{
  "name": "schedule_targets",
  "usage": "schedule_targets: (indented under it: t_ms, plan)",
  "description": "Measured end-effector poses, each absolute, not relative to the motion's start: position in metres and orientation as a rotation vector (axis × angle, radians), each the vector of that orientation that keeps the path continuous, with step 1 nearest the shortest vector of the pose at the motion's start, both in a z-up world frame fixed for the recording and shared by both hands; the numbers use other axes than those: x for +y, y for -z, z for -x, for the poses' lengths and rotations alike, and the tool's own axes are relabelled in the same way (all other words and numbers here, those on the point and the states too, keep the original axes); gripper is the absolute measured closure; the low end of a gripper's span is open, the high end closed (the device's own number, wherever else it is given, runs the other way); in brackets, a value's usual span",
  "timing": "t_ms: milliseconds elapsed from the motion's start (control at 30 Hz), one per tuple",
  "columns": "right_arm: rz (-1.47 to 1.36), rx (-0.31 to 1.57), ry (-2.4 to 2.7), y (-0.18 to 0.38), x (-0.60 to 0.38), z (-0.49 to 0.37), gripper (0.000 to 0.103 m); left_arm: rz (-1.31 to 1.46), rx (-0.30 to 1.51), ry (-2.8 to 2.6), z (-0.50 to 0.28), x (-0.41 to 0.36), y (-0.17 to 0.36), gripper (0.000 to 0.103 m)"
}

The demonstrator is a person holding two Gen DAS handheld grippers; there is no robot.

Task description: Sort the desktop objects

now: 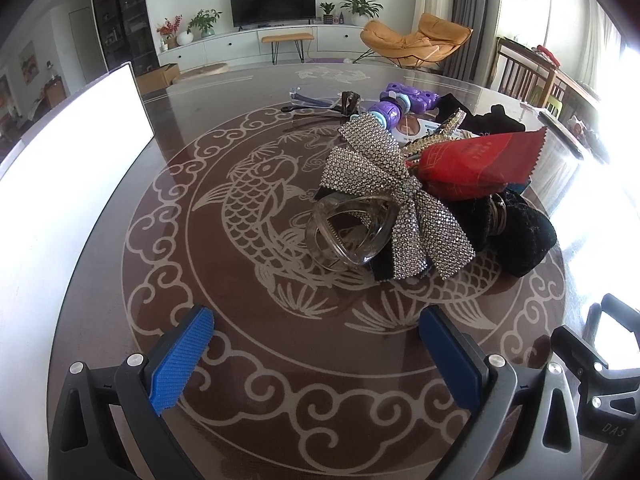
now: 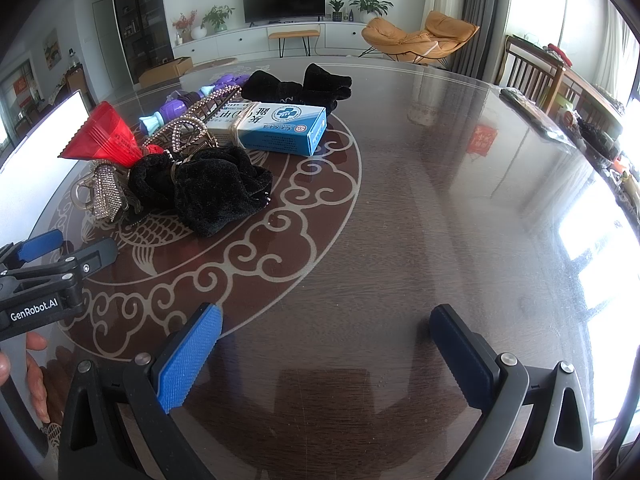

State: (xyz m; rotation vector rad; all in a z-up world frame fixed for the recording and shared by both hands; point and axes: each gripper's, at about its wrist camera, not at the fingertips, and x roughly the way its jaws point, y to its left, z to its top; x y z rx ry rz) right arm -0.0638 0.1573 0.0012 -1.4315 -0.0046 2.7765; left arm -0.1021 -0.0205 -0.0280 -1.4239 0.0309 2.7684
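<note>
Low over the counter (image 1: 120,264), the left gripper (image 1: 316,344) has its jaws released and empty at the bottom of its view, with the pile centre right: clear clip (image 1: 348,232), bow (image 1: 384,188), red packet (image 1: 476,160). Likewise the right gripper (image 2: 326,344) is spread and empty, the pile upper left around a blue box (image 2: 280,128).

Bright living room: white wall, television (image 1: 273,2) on white cabinet (image 1: 248,42), orange lounge chair (image 1: 416,40), grey curtains (image 1: 470,8).
</note>
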Motion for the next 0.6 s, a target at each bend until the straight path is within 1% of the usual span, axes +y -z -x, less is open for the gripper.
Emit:
schedule_targets:
  t_ms: [600]
  plan:
    - [1.431, -0.005, -2.777, -0.0012, 0.1573, 0.0637, 0.000, 1.423, 0.031, -2.768, 0.1032, -0.0207, 0.0290, 0.000]
